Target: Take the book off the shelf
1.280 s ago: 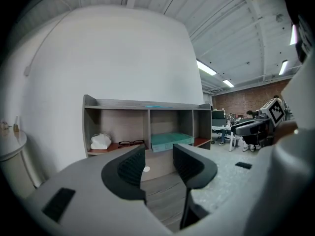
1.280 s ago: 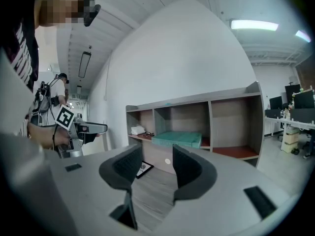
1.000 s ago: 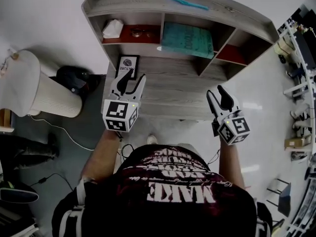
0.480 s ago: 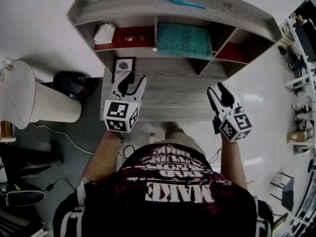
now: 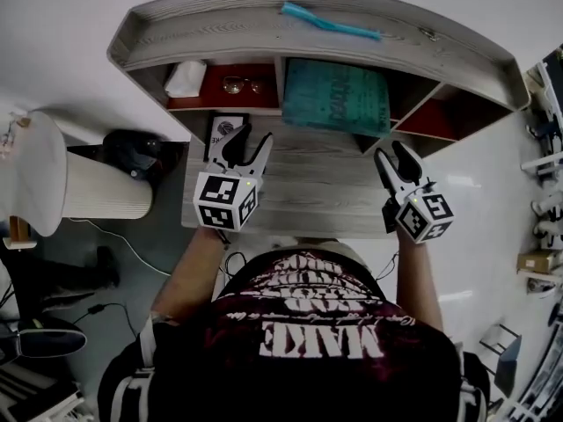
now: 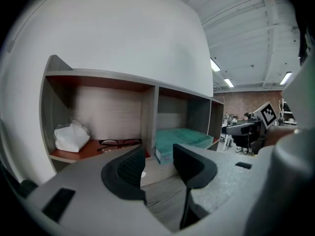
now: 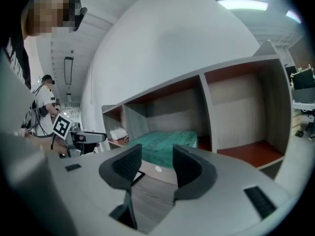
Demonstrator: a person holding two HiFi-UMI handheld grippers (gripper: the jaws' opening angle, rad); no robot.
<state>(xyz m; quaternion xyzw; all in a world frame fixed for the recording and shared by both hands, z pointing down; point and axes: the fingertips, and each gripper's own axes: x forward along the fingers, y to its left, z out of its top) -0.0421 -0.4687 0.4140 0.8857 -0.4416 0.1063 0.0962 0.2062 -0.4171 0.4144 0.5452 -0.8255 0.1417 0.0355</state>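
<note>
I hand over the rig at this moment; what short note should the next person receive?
Left gripper: jaws open, empty, above the desk before the shelf.
Right gripper: jaws open, empty, above the desk too.
Book: teal, lying flat in the shelf's middle compartment, untouched.
Done: nothing on the book yet.
Left: reach in, grip the book, pull it out.

I saw bright ceiling strips (image 7: 243, 4) light everything evenly; both gripper views bent hard at their dark edges, and the shelf (image 5: 264, 33) recesses looked shadowed, perhaps slightly soft.
</note>
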